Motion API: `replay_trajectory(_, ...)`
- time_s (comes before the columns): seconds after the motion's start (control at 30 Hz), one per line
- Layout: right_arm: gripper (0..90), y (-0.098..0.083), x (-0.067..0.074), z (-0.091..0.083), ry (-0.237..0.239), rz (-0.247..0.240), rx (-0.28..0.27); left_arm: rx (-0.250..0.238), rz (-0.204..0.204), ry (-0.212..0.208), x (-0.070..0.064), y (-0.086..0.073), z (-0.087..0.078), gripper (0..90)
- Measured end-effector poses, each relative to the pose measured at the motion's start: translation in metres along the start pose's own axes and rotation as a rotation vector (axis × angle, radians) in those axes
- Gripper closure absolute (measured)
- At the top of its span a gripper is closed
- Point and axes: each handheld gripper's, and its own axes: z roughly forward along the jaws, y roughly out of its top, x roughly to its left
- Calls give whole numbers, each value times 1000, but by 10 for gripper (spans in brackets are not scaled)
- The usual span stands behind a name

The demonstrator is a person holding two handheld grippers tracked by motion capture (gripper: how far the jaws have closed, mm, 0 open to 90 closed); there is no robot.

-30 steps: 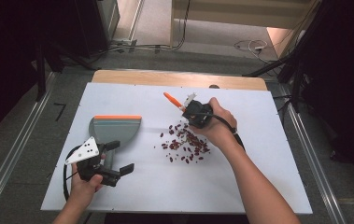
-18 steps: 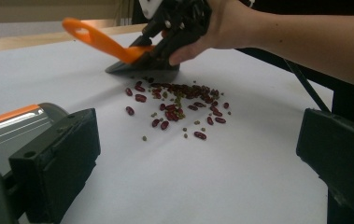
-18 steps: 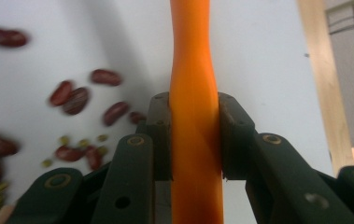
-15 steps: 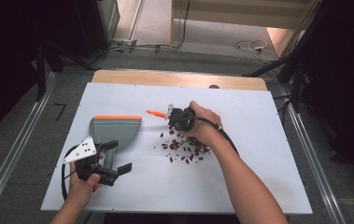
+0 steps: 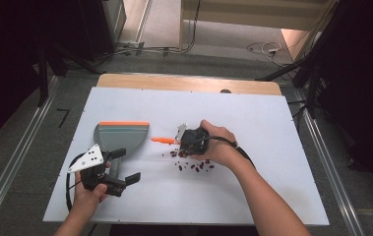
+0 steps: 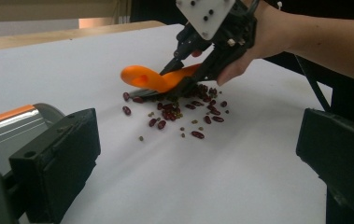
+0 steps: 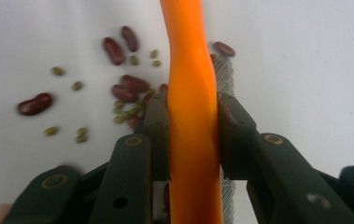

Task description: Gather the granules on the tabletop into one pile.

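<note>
My right gripper (image 5: 188, 141) is shut on an orange-handled brush (image 5: 163, 140), low over the left end of a scatter of red and green beans (image 5: 195, 165) on the white board. In the right gripper view both pads press the orange handle (image 7: 191, 60), bristles (image 7: 225, 74) show beside it, and beans (image 7: 123, 88) lie underneath. My left gripper (image 5: 126, 165) stands open near the front left, just in front of a grey dustpan with an orange edge (image 5: 122, 135). From the left gripper view the brush (image 6: 151, 78) touches down at the beans (image 6: 184, 112), the dustpan (image 6: 11, 126) at left.
The white board (image 5: 272, 123) lies on a wooden table whose far edge (image 5: 189, 82) shows behind it. Cables trail from both grippers. Dark floor and metal rails run along both sides of the table.
My right hand has carried the brush leftward and down, from behind the beans to their left end. The left gripper and the dustpan have stayed where they were.
</note>
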Motion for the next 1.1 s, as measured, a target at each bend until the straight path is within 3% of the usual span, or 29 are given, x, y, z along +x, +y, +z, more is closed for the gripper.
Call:
replay_trajectory(0.17,674,-4,5,-8,24,-29,-4,1,0,3,0,0,0,7)
replay_trajectory(0.2,677,-6,1,-13,-15,-32,-27,0,0,3,0,0,0,7)
replay_trajectory(0.4,686,-8,-12,-21,-59,9,-65,-3,-3,5,1,0,-1,7)
replay_trajectory(0.47,686,-4,-16,-22,-63,26,-70,-1,-2,6,2,0,-1,7)
replay_trajectory(0.5,686,4,-21,-22,-97,18,-63,-1,-2,7,2,0,-1,7)
replay_trajectory(0.53,686,4,-21,-22,-97,18,-63,0,-2,8,2,0,-1,7)
replay_trajectory(0.6,687,15,-26,-20,-152,-8,-64,-1,-2,7,2,0,-1,7)
replay_trajectory(0.77,687,41,-30,-2,-176,-64,-46,-4,-4,7,2,-1,-2,7)
replay_trajectory(0.83,687,47,-27,13,-152,-75,-23,-5,-3,6,2,-1,-2,7)
replay_trajectory(0.93,686,49,-20,17,-127,-94,-34,-9,1,8,2,0,-4,7)
replay_trajectory(1.0,681,50,-11,19,-128,-122,-6,-12,-4,9,3,-1,-5,7)
replay_trajectory(1.1,677,47,2,17,-78,-159,-3,-12,-5,15,5,-1,-5,8)
